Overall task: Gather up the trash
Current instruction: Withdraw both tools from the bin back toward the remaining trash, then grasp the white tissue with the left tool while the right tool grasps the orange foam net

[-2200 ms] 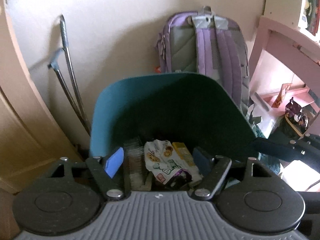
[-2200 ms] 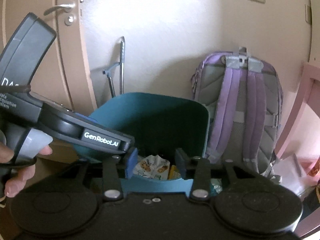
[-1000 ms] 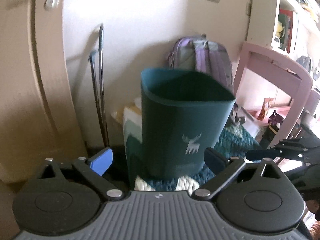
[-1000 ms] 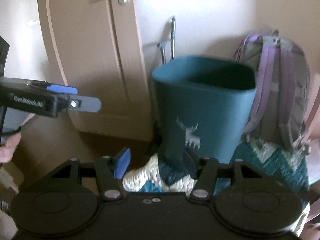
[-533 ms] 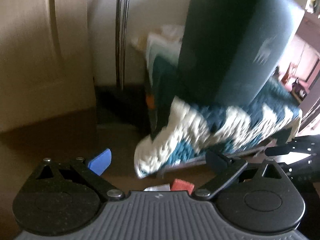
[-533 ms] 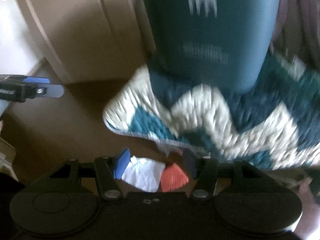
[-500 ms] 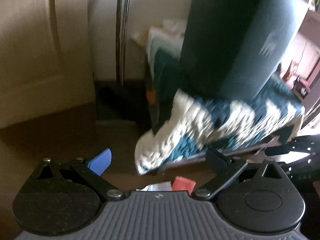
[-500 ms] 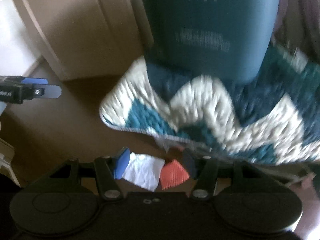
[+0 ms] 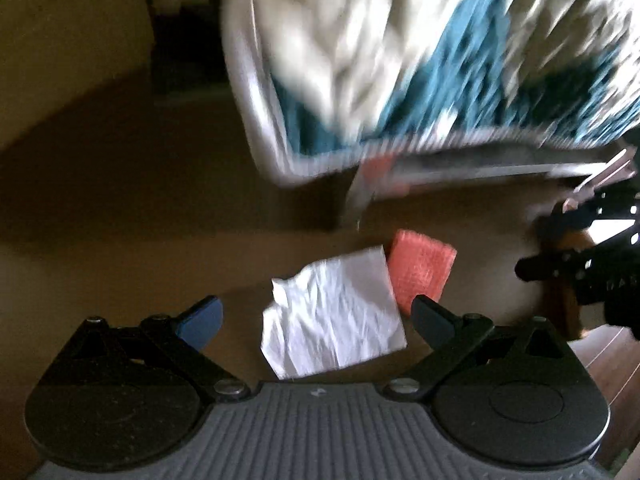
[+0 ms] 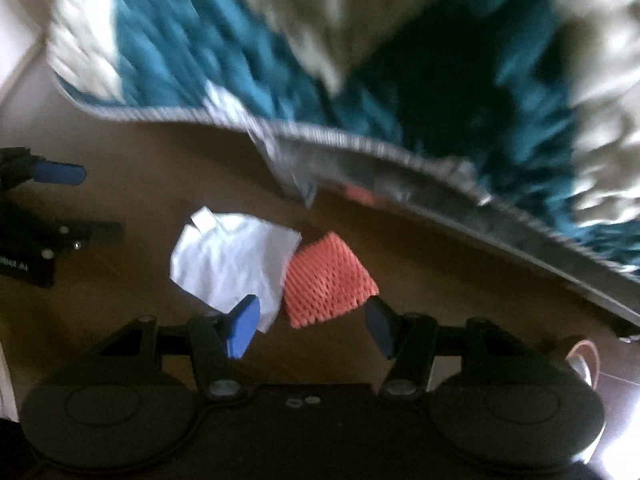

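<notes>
We've got the left gripper [image 9: 316,322] pointed down at a brown floor [image 9: 120,208], its 2 blue-tipped fingers [image 9: 200,320] spread wide apart. A crumpled white paper [image 9: 334,328] lies between them, not touched by either. An orange mesh scrap [image 9: 420,270] sits just beside the paper, touching its far right edge. Behind both there's a blurry teal and cream rug [image 9: 400,60]. The right gripper [image 9: 592,256] pokes in at the right edge; we can't tell how its jaws stand.

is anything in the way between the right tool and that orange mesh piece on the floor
Nothing visible. The right tool hangs open just above the orange mesh piece, with only bare floor around it. The white paper touches the mesh's left edge, partly behind the left fingertip.
</notes>
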